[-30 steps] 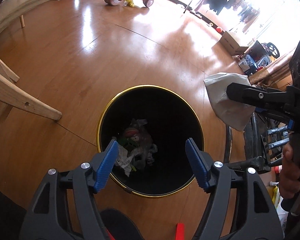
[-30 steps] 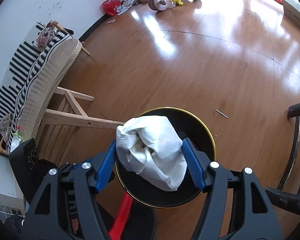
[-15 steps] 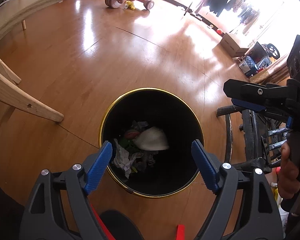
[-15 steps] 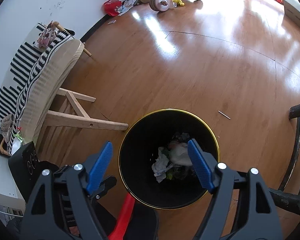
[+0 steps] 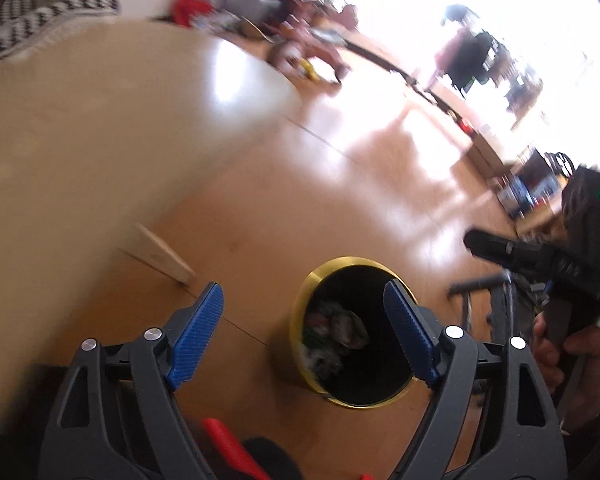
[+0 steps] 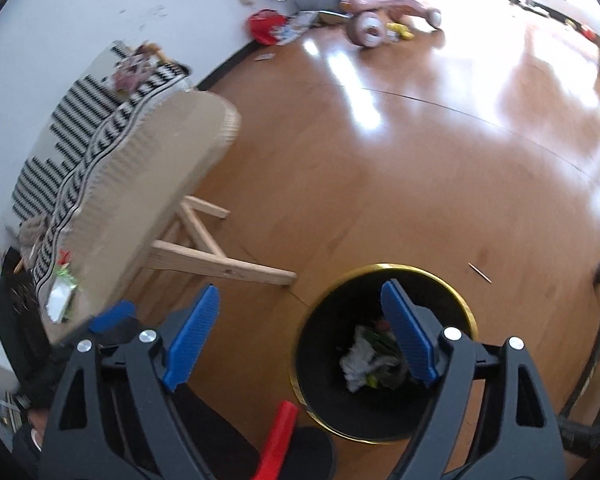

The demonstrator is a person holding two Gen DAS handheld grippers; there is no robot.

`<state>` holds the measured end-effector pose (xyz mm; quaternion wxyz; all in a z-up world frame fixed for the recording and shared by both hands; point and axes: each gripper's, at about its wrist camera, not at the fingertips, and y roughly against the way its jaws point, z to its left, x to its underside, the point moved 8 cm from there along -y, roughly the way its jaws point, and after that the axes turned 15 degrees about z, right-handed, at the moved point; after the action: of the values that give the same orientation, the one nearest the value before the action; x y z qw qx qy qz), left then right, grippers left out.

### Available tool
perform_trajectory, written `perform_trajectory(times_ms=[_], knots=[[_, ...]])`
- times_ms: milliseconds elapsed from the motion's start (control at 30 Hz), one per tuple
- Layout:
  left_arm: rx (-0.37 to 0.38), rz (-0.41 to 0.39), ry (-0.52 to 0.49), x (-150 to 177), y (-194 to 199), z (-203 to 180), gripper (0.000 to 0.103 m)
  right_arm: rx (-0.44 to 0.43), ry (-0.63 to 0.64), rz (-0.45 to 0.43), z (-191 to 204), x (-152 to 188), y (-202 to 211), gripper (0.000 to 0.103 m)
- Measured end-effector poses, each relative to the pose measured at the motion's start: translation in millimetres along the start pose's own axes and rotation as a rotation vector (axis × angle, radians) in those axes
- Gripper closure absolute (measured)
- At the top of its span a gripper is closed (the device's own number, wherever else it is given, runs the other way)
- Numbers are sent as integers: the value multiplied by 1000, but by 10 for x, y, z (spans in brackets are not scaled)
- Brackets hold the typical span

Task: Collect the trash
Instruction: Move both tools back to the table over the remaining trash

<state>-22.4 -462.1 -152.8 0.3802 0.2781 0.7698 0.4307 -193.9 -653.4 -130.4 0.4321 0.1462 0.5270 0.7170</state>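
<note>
A black trash bin with a gold rim [image 5: 306,300] stands on the wooden floor; it also shows in the right wrist view [image 6: 466,308]. Crumpled trash [image 5: 336,336] lies at its bottom, seen in the right wrist view too [image 6: 370,364]. My left gripper [image 5: 308,334] is open and empty, high above the bin's left side. My right gripper [image 6: 304,334] is open and empty, above the bin's left rim. In the left wrist view the right gripper's body [image 5: 540,260] shows at the right, held in a hand.
A round wooden table [image 5: 100,140] with a wooden leg frame [image 6: 216,260] stands left of the bin. A striped cloth [image 6: 80,140] lies on it. A pink tricycle [image 6: 372,20] stands far back. A dark metal frame [image 5: 496,304] is right of the bin.
The white crumpled bag left my right gripper and dropped into the bin. Both grippers have since risen and swung left, so the bin looks smaller and sits right of centre.
</note>
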Motion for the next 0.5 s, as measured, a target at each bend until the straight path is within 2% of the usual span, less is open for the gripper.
perform_trajectory(times_ms=[100,167,233,333,400,433,500], knots=[[-57,-68,55,-64,566,521,21,-30,80,16,469,-134,-98,22],[-127,-113,92,-50,1034,1013,19,-51,150,32,875,-208,-205,22],[-199,-147,148,2,1447,1488,18,-67,213,46,1260,-251,-317,22],[-258,-171,250,162,1991,2221,16,-107,310,87,1914,-258,-544,22],[-300,-185,284,245,2209,2553,16,-133,373,114,2347,-246,-685,22],[-354,-191,315,318,2341,2858,16,-147,413,128,2612,-219,-776,22],[-405,-187,361,412,2440,3240,16,-167,478,145,2987,-166,-913,22]])
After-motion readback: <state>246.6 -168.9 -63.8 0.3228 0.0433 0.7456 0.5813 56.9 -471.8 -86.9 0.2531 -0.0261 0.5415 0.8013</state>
